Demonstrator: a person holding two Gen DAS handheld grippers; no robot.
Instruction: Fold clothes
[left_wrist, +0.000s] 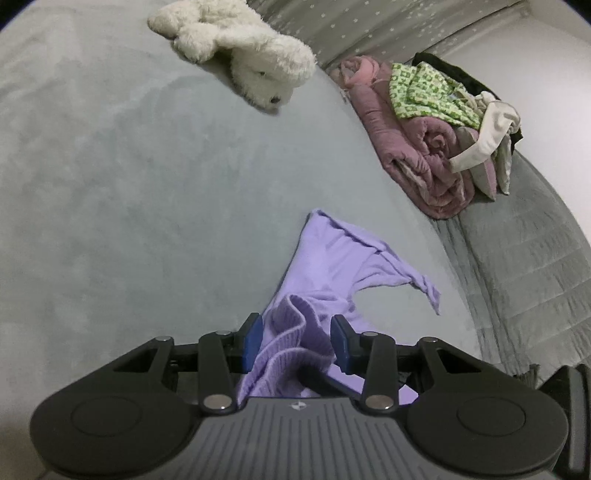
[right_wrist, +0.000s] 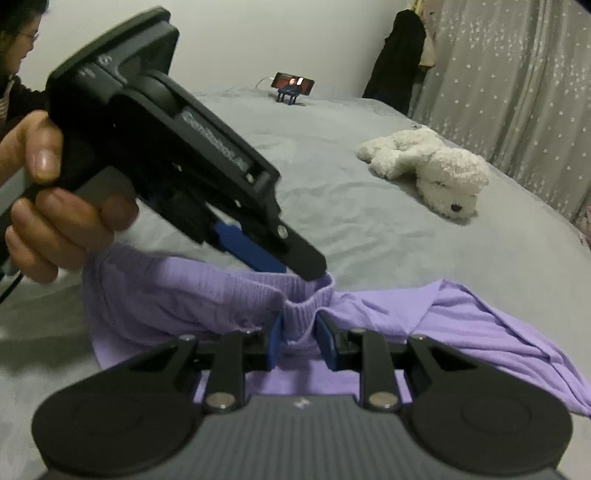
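I have both grippers, left (left_wrist: 297, 341) and right (right_wrist: 298, 341), clenched on the purple sweater's (right_wrist: 177, 295) ribbed hem, near the toy dog (right_wrist: 428, 170), to spread it.

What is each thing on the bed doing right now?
purple sweater: rumpled on the bed, ribbed edge lifted
left gripper: shut on that ribbed edge
right gripper: shut on it too
white plush dog: lying on its side
clothes pile: heaped, unfolded
phone: propped up, screen lit
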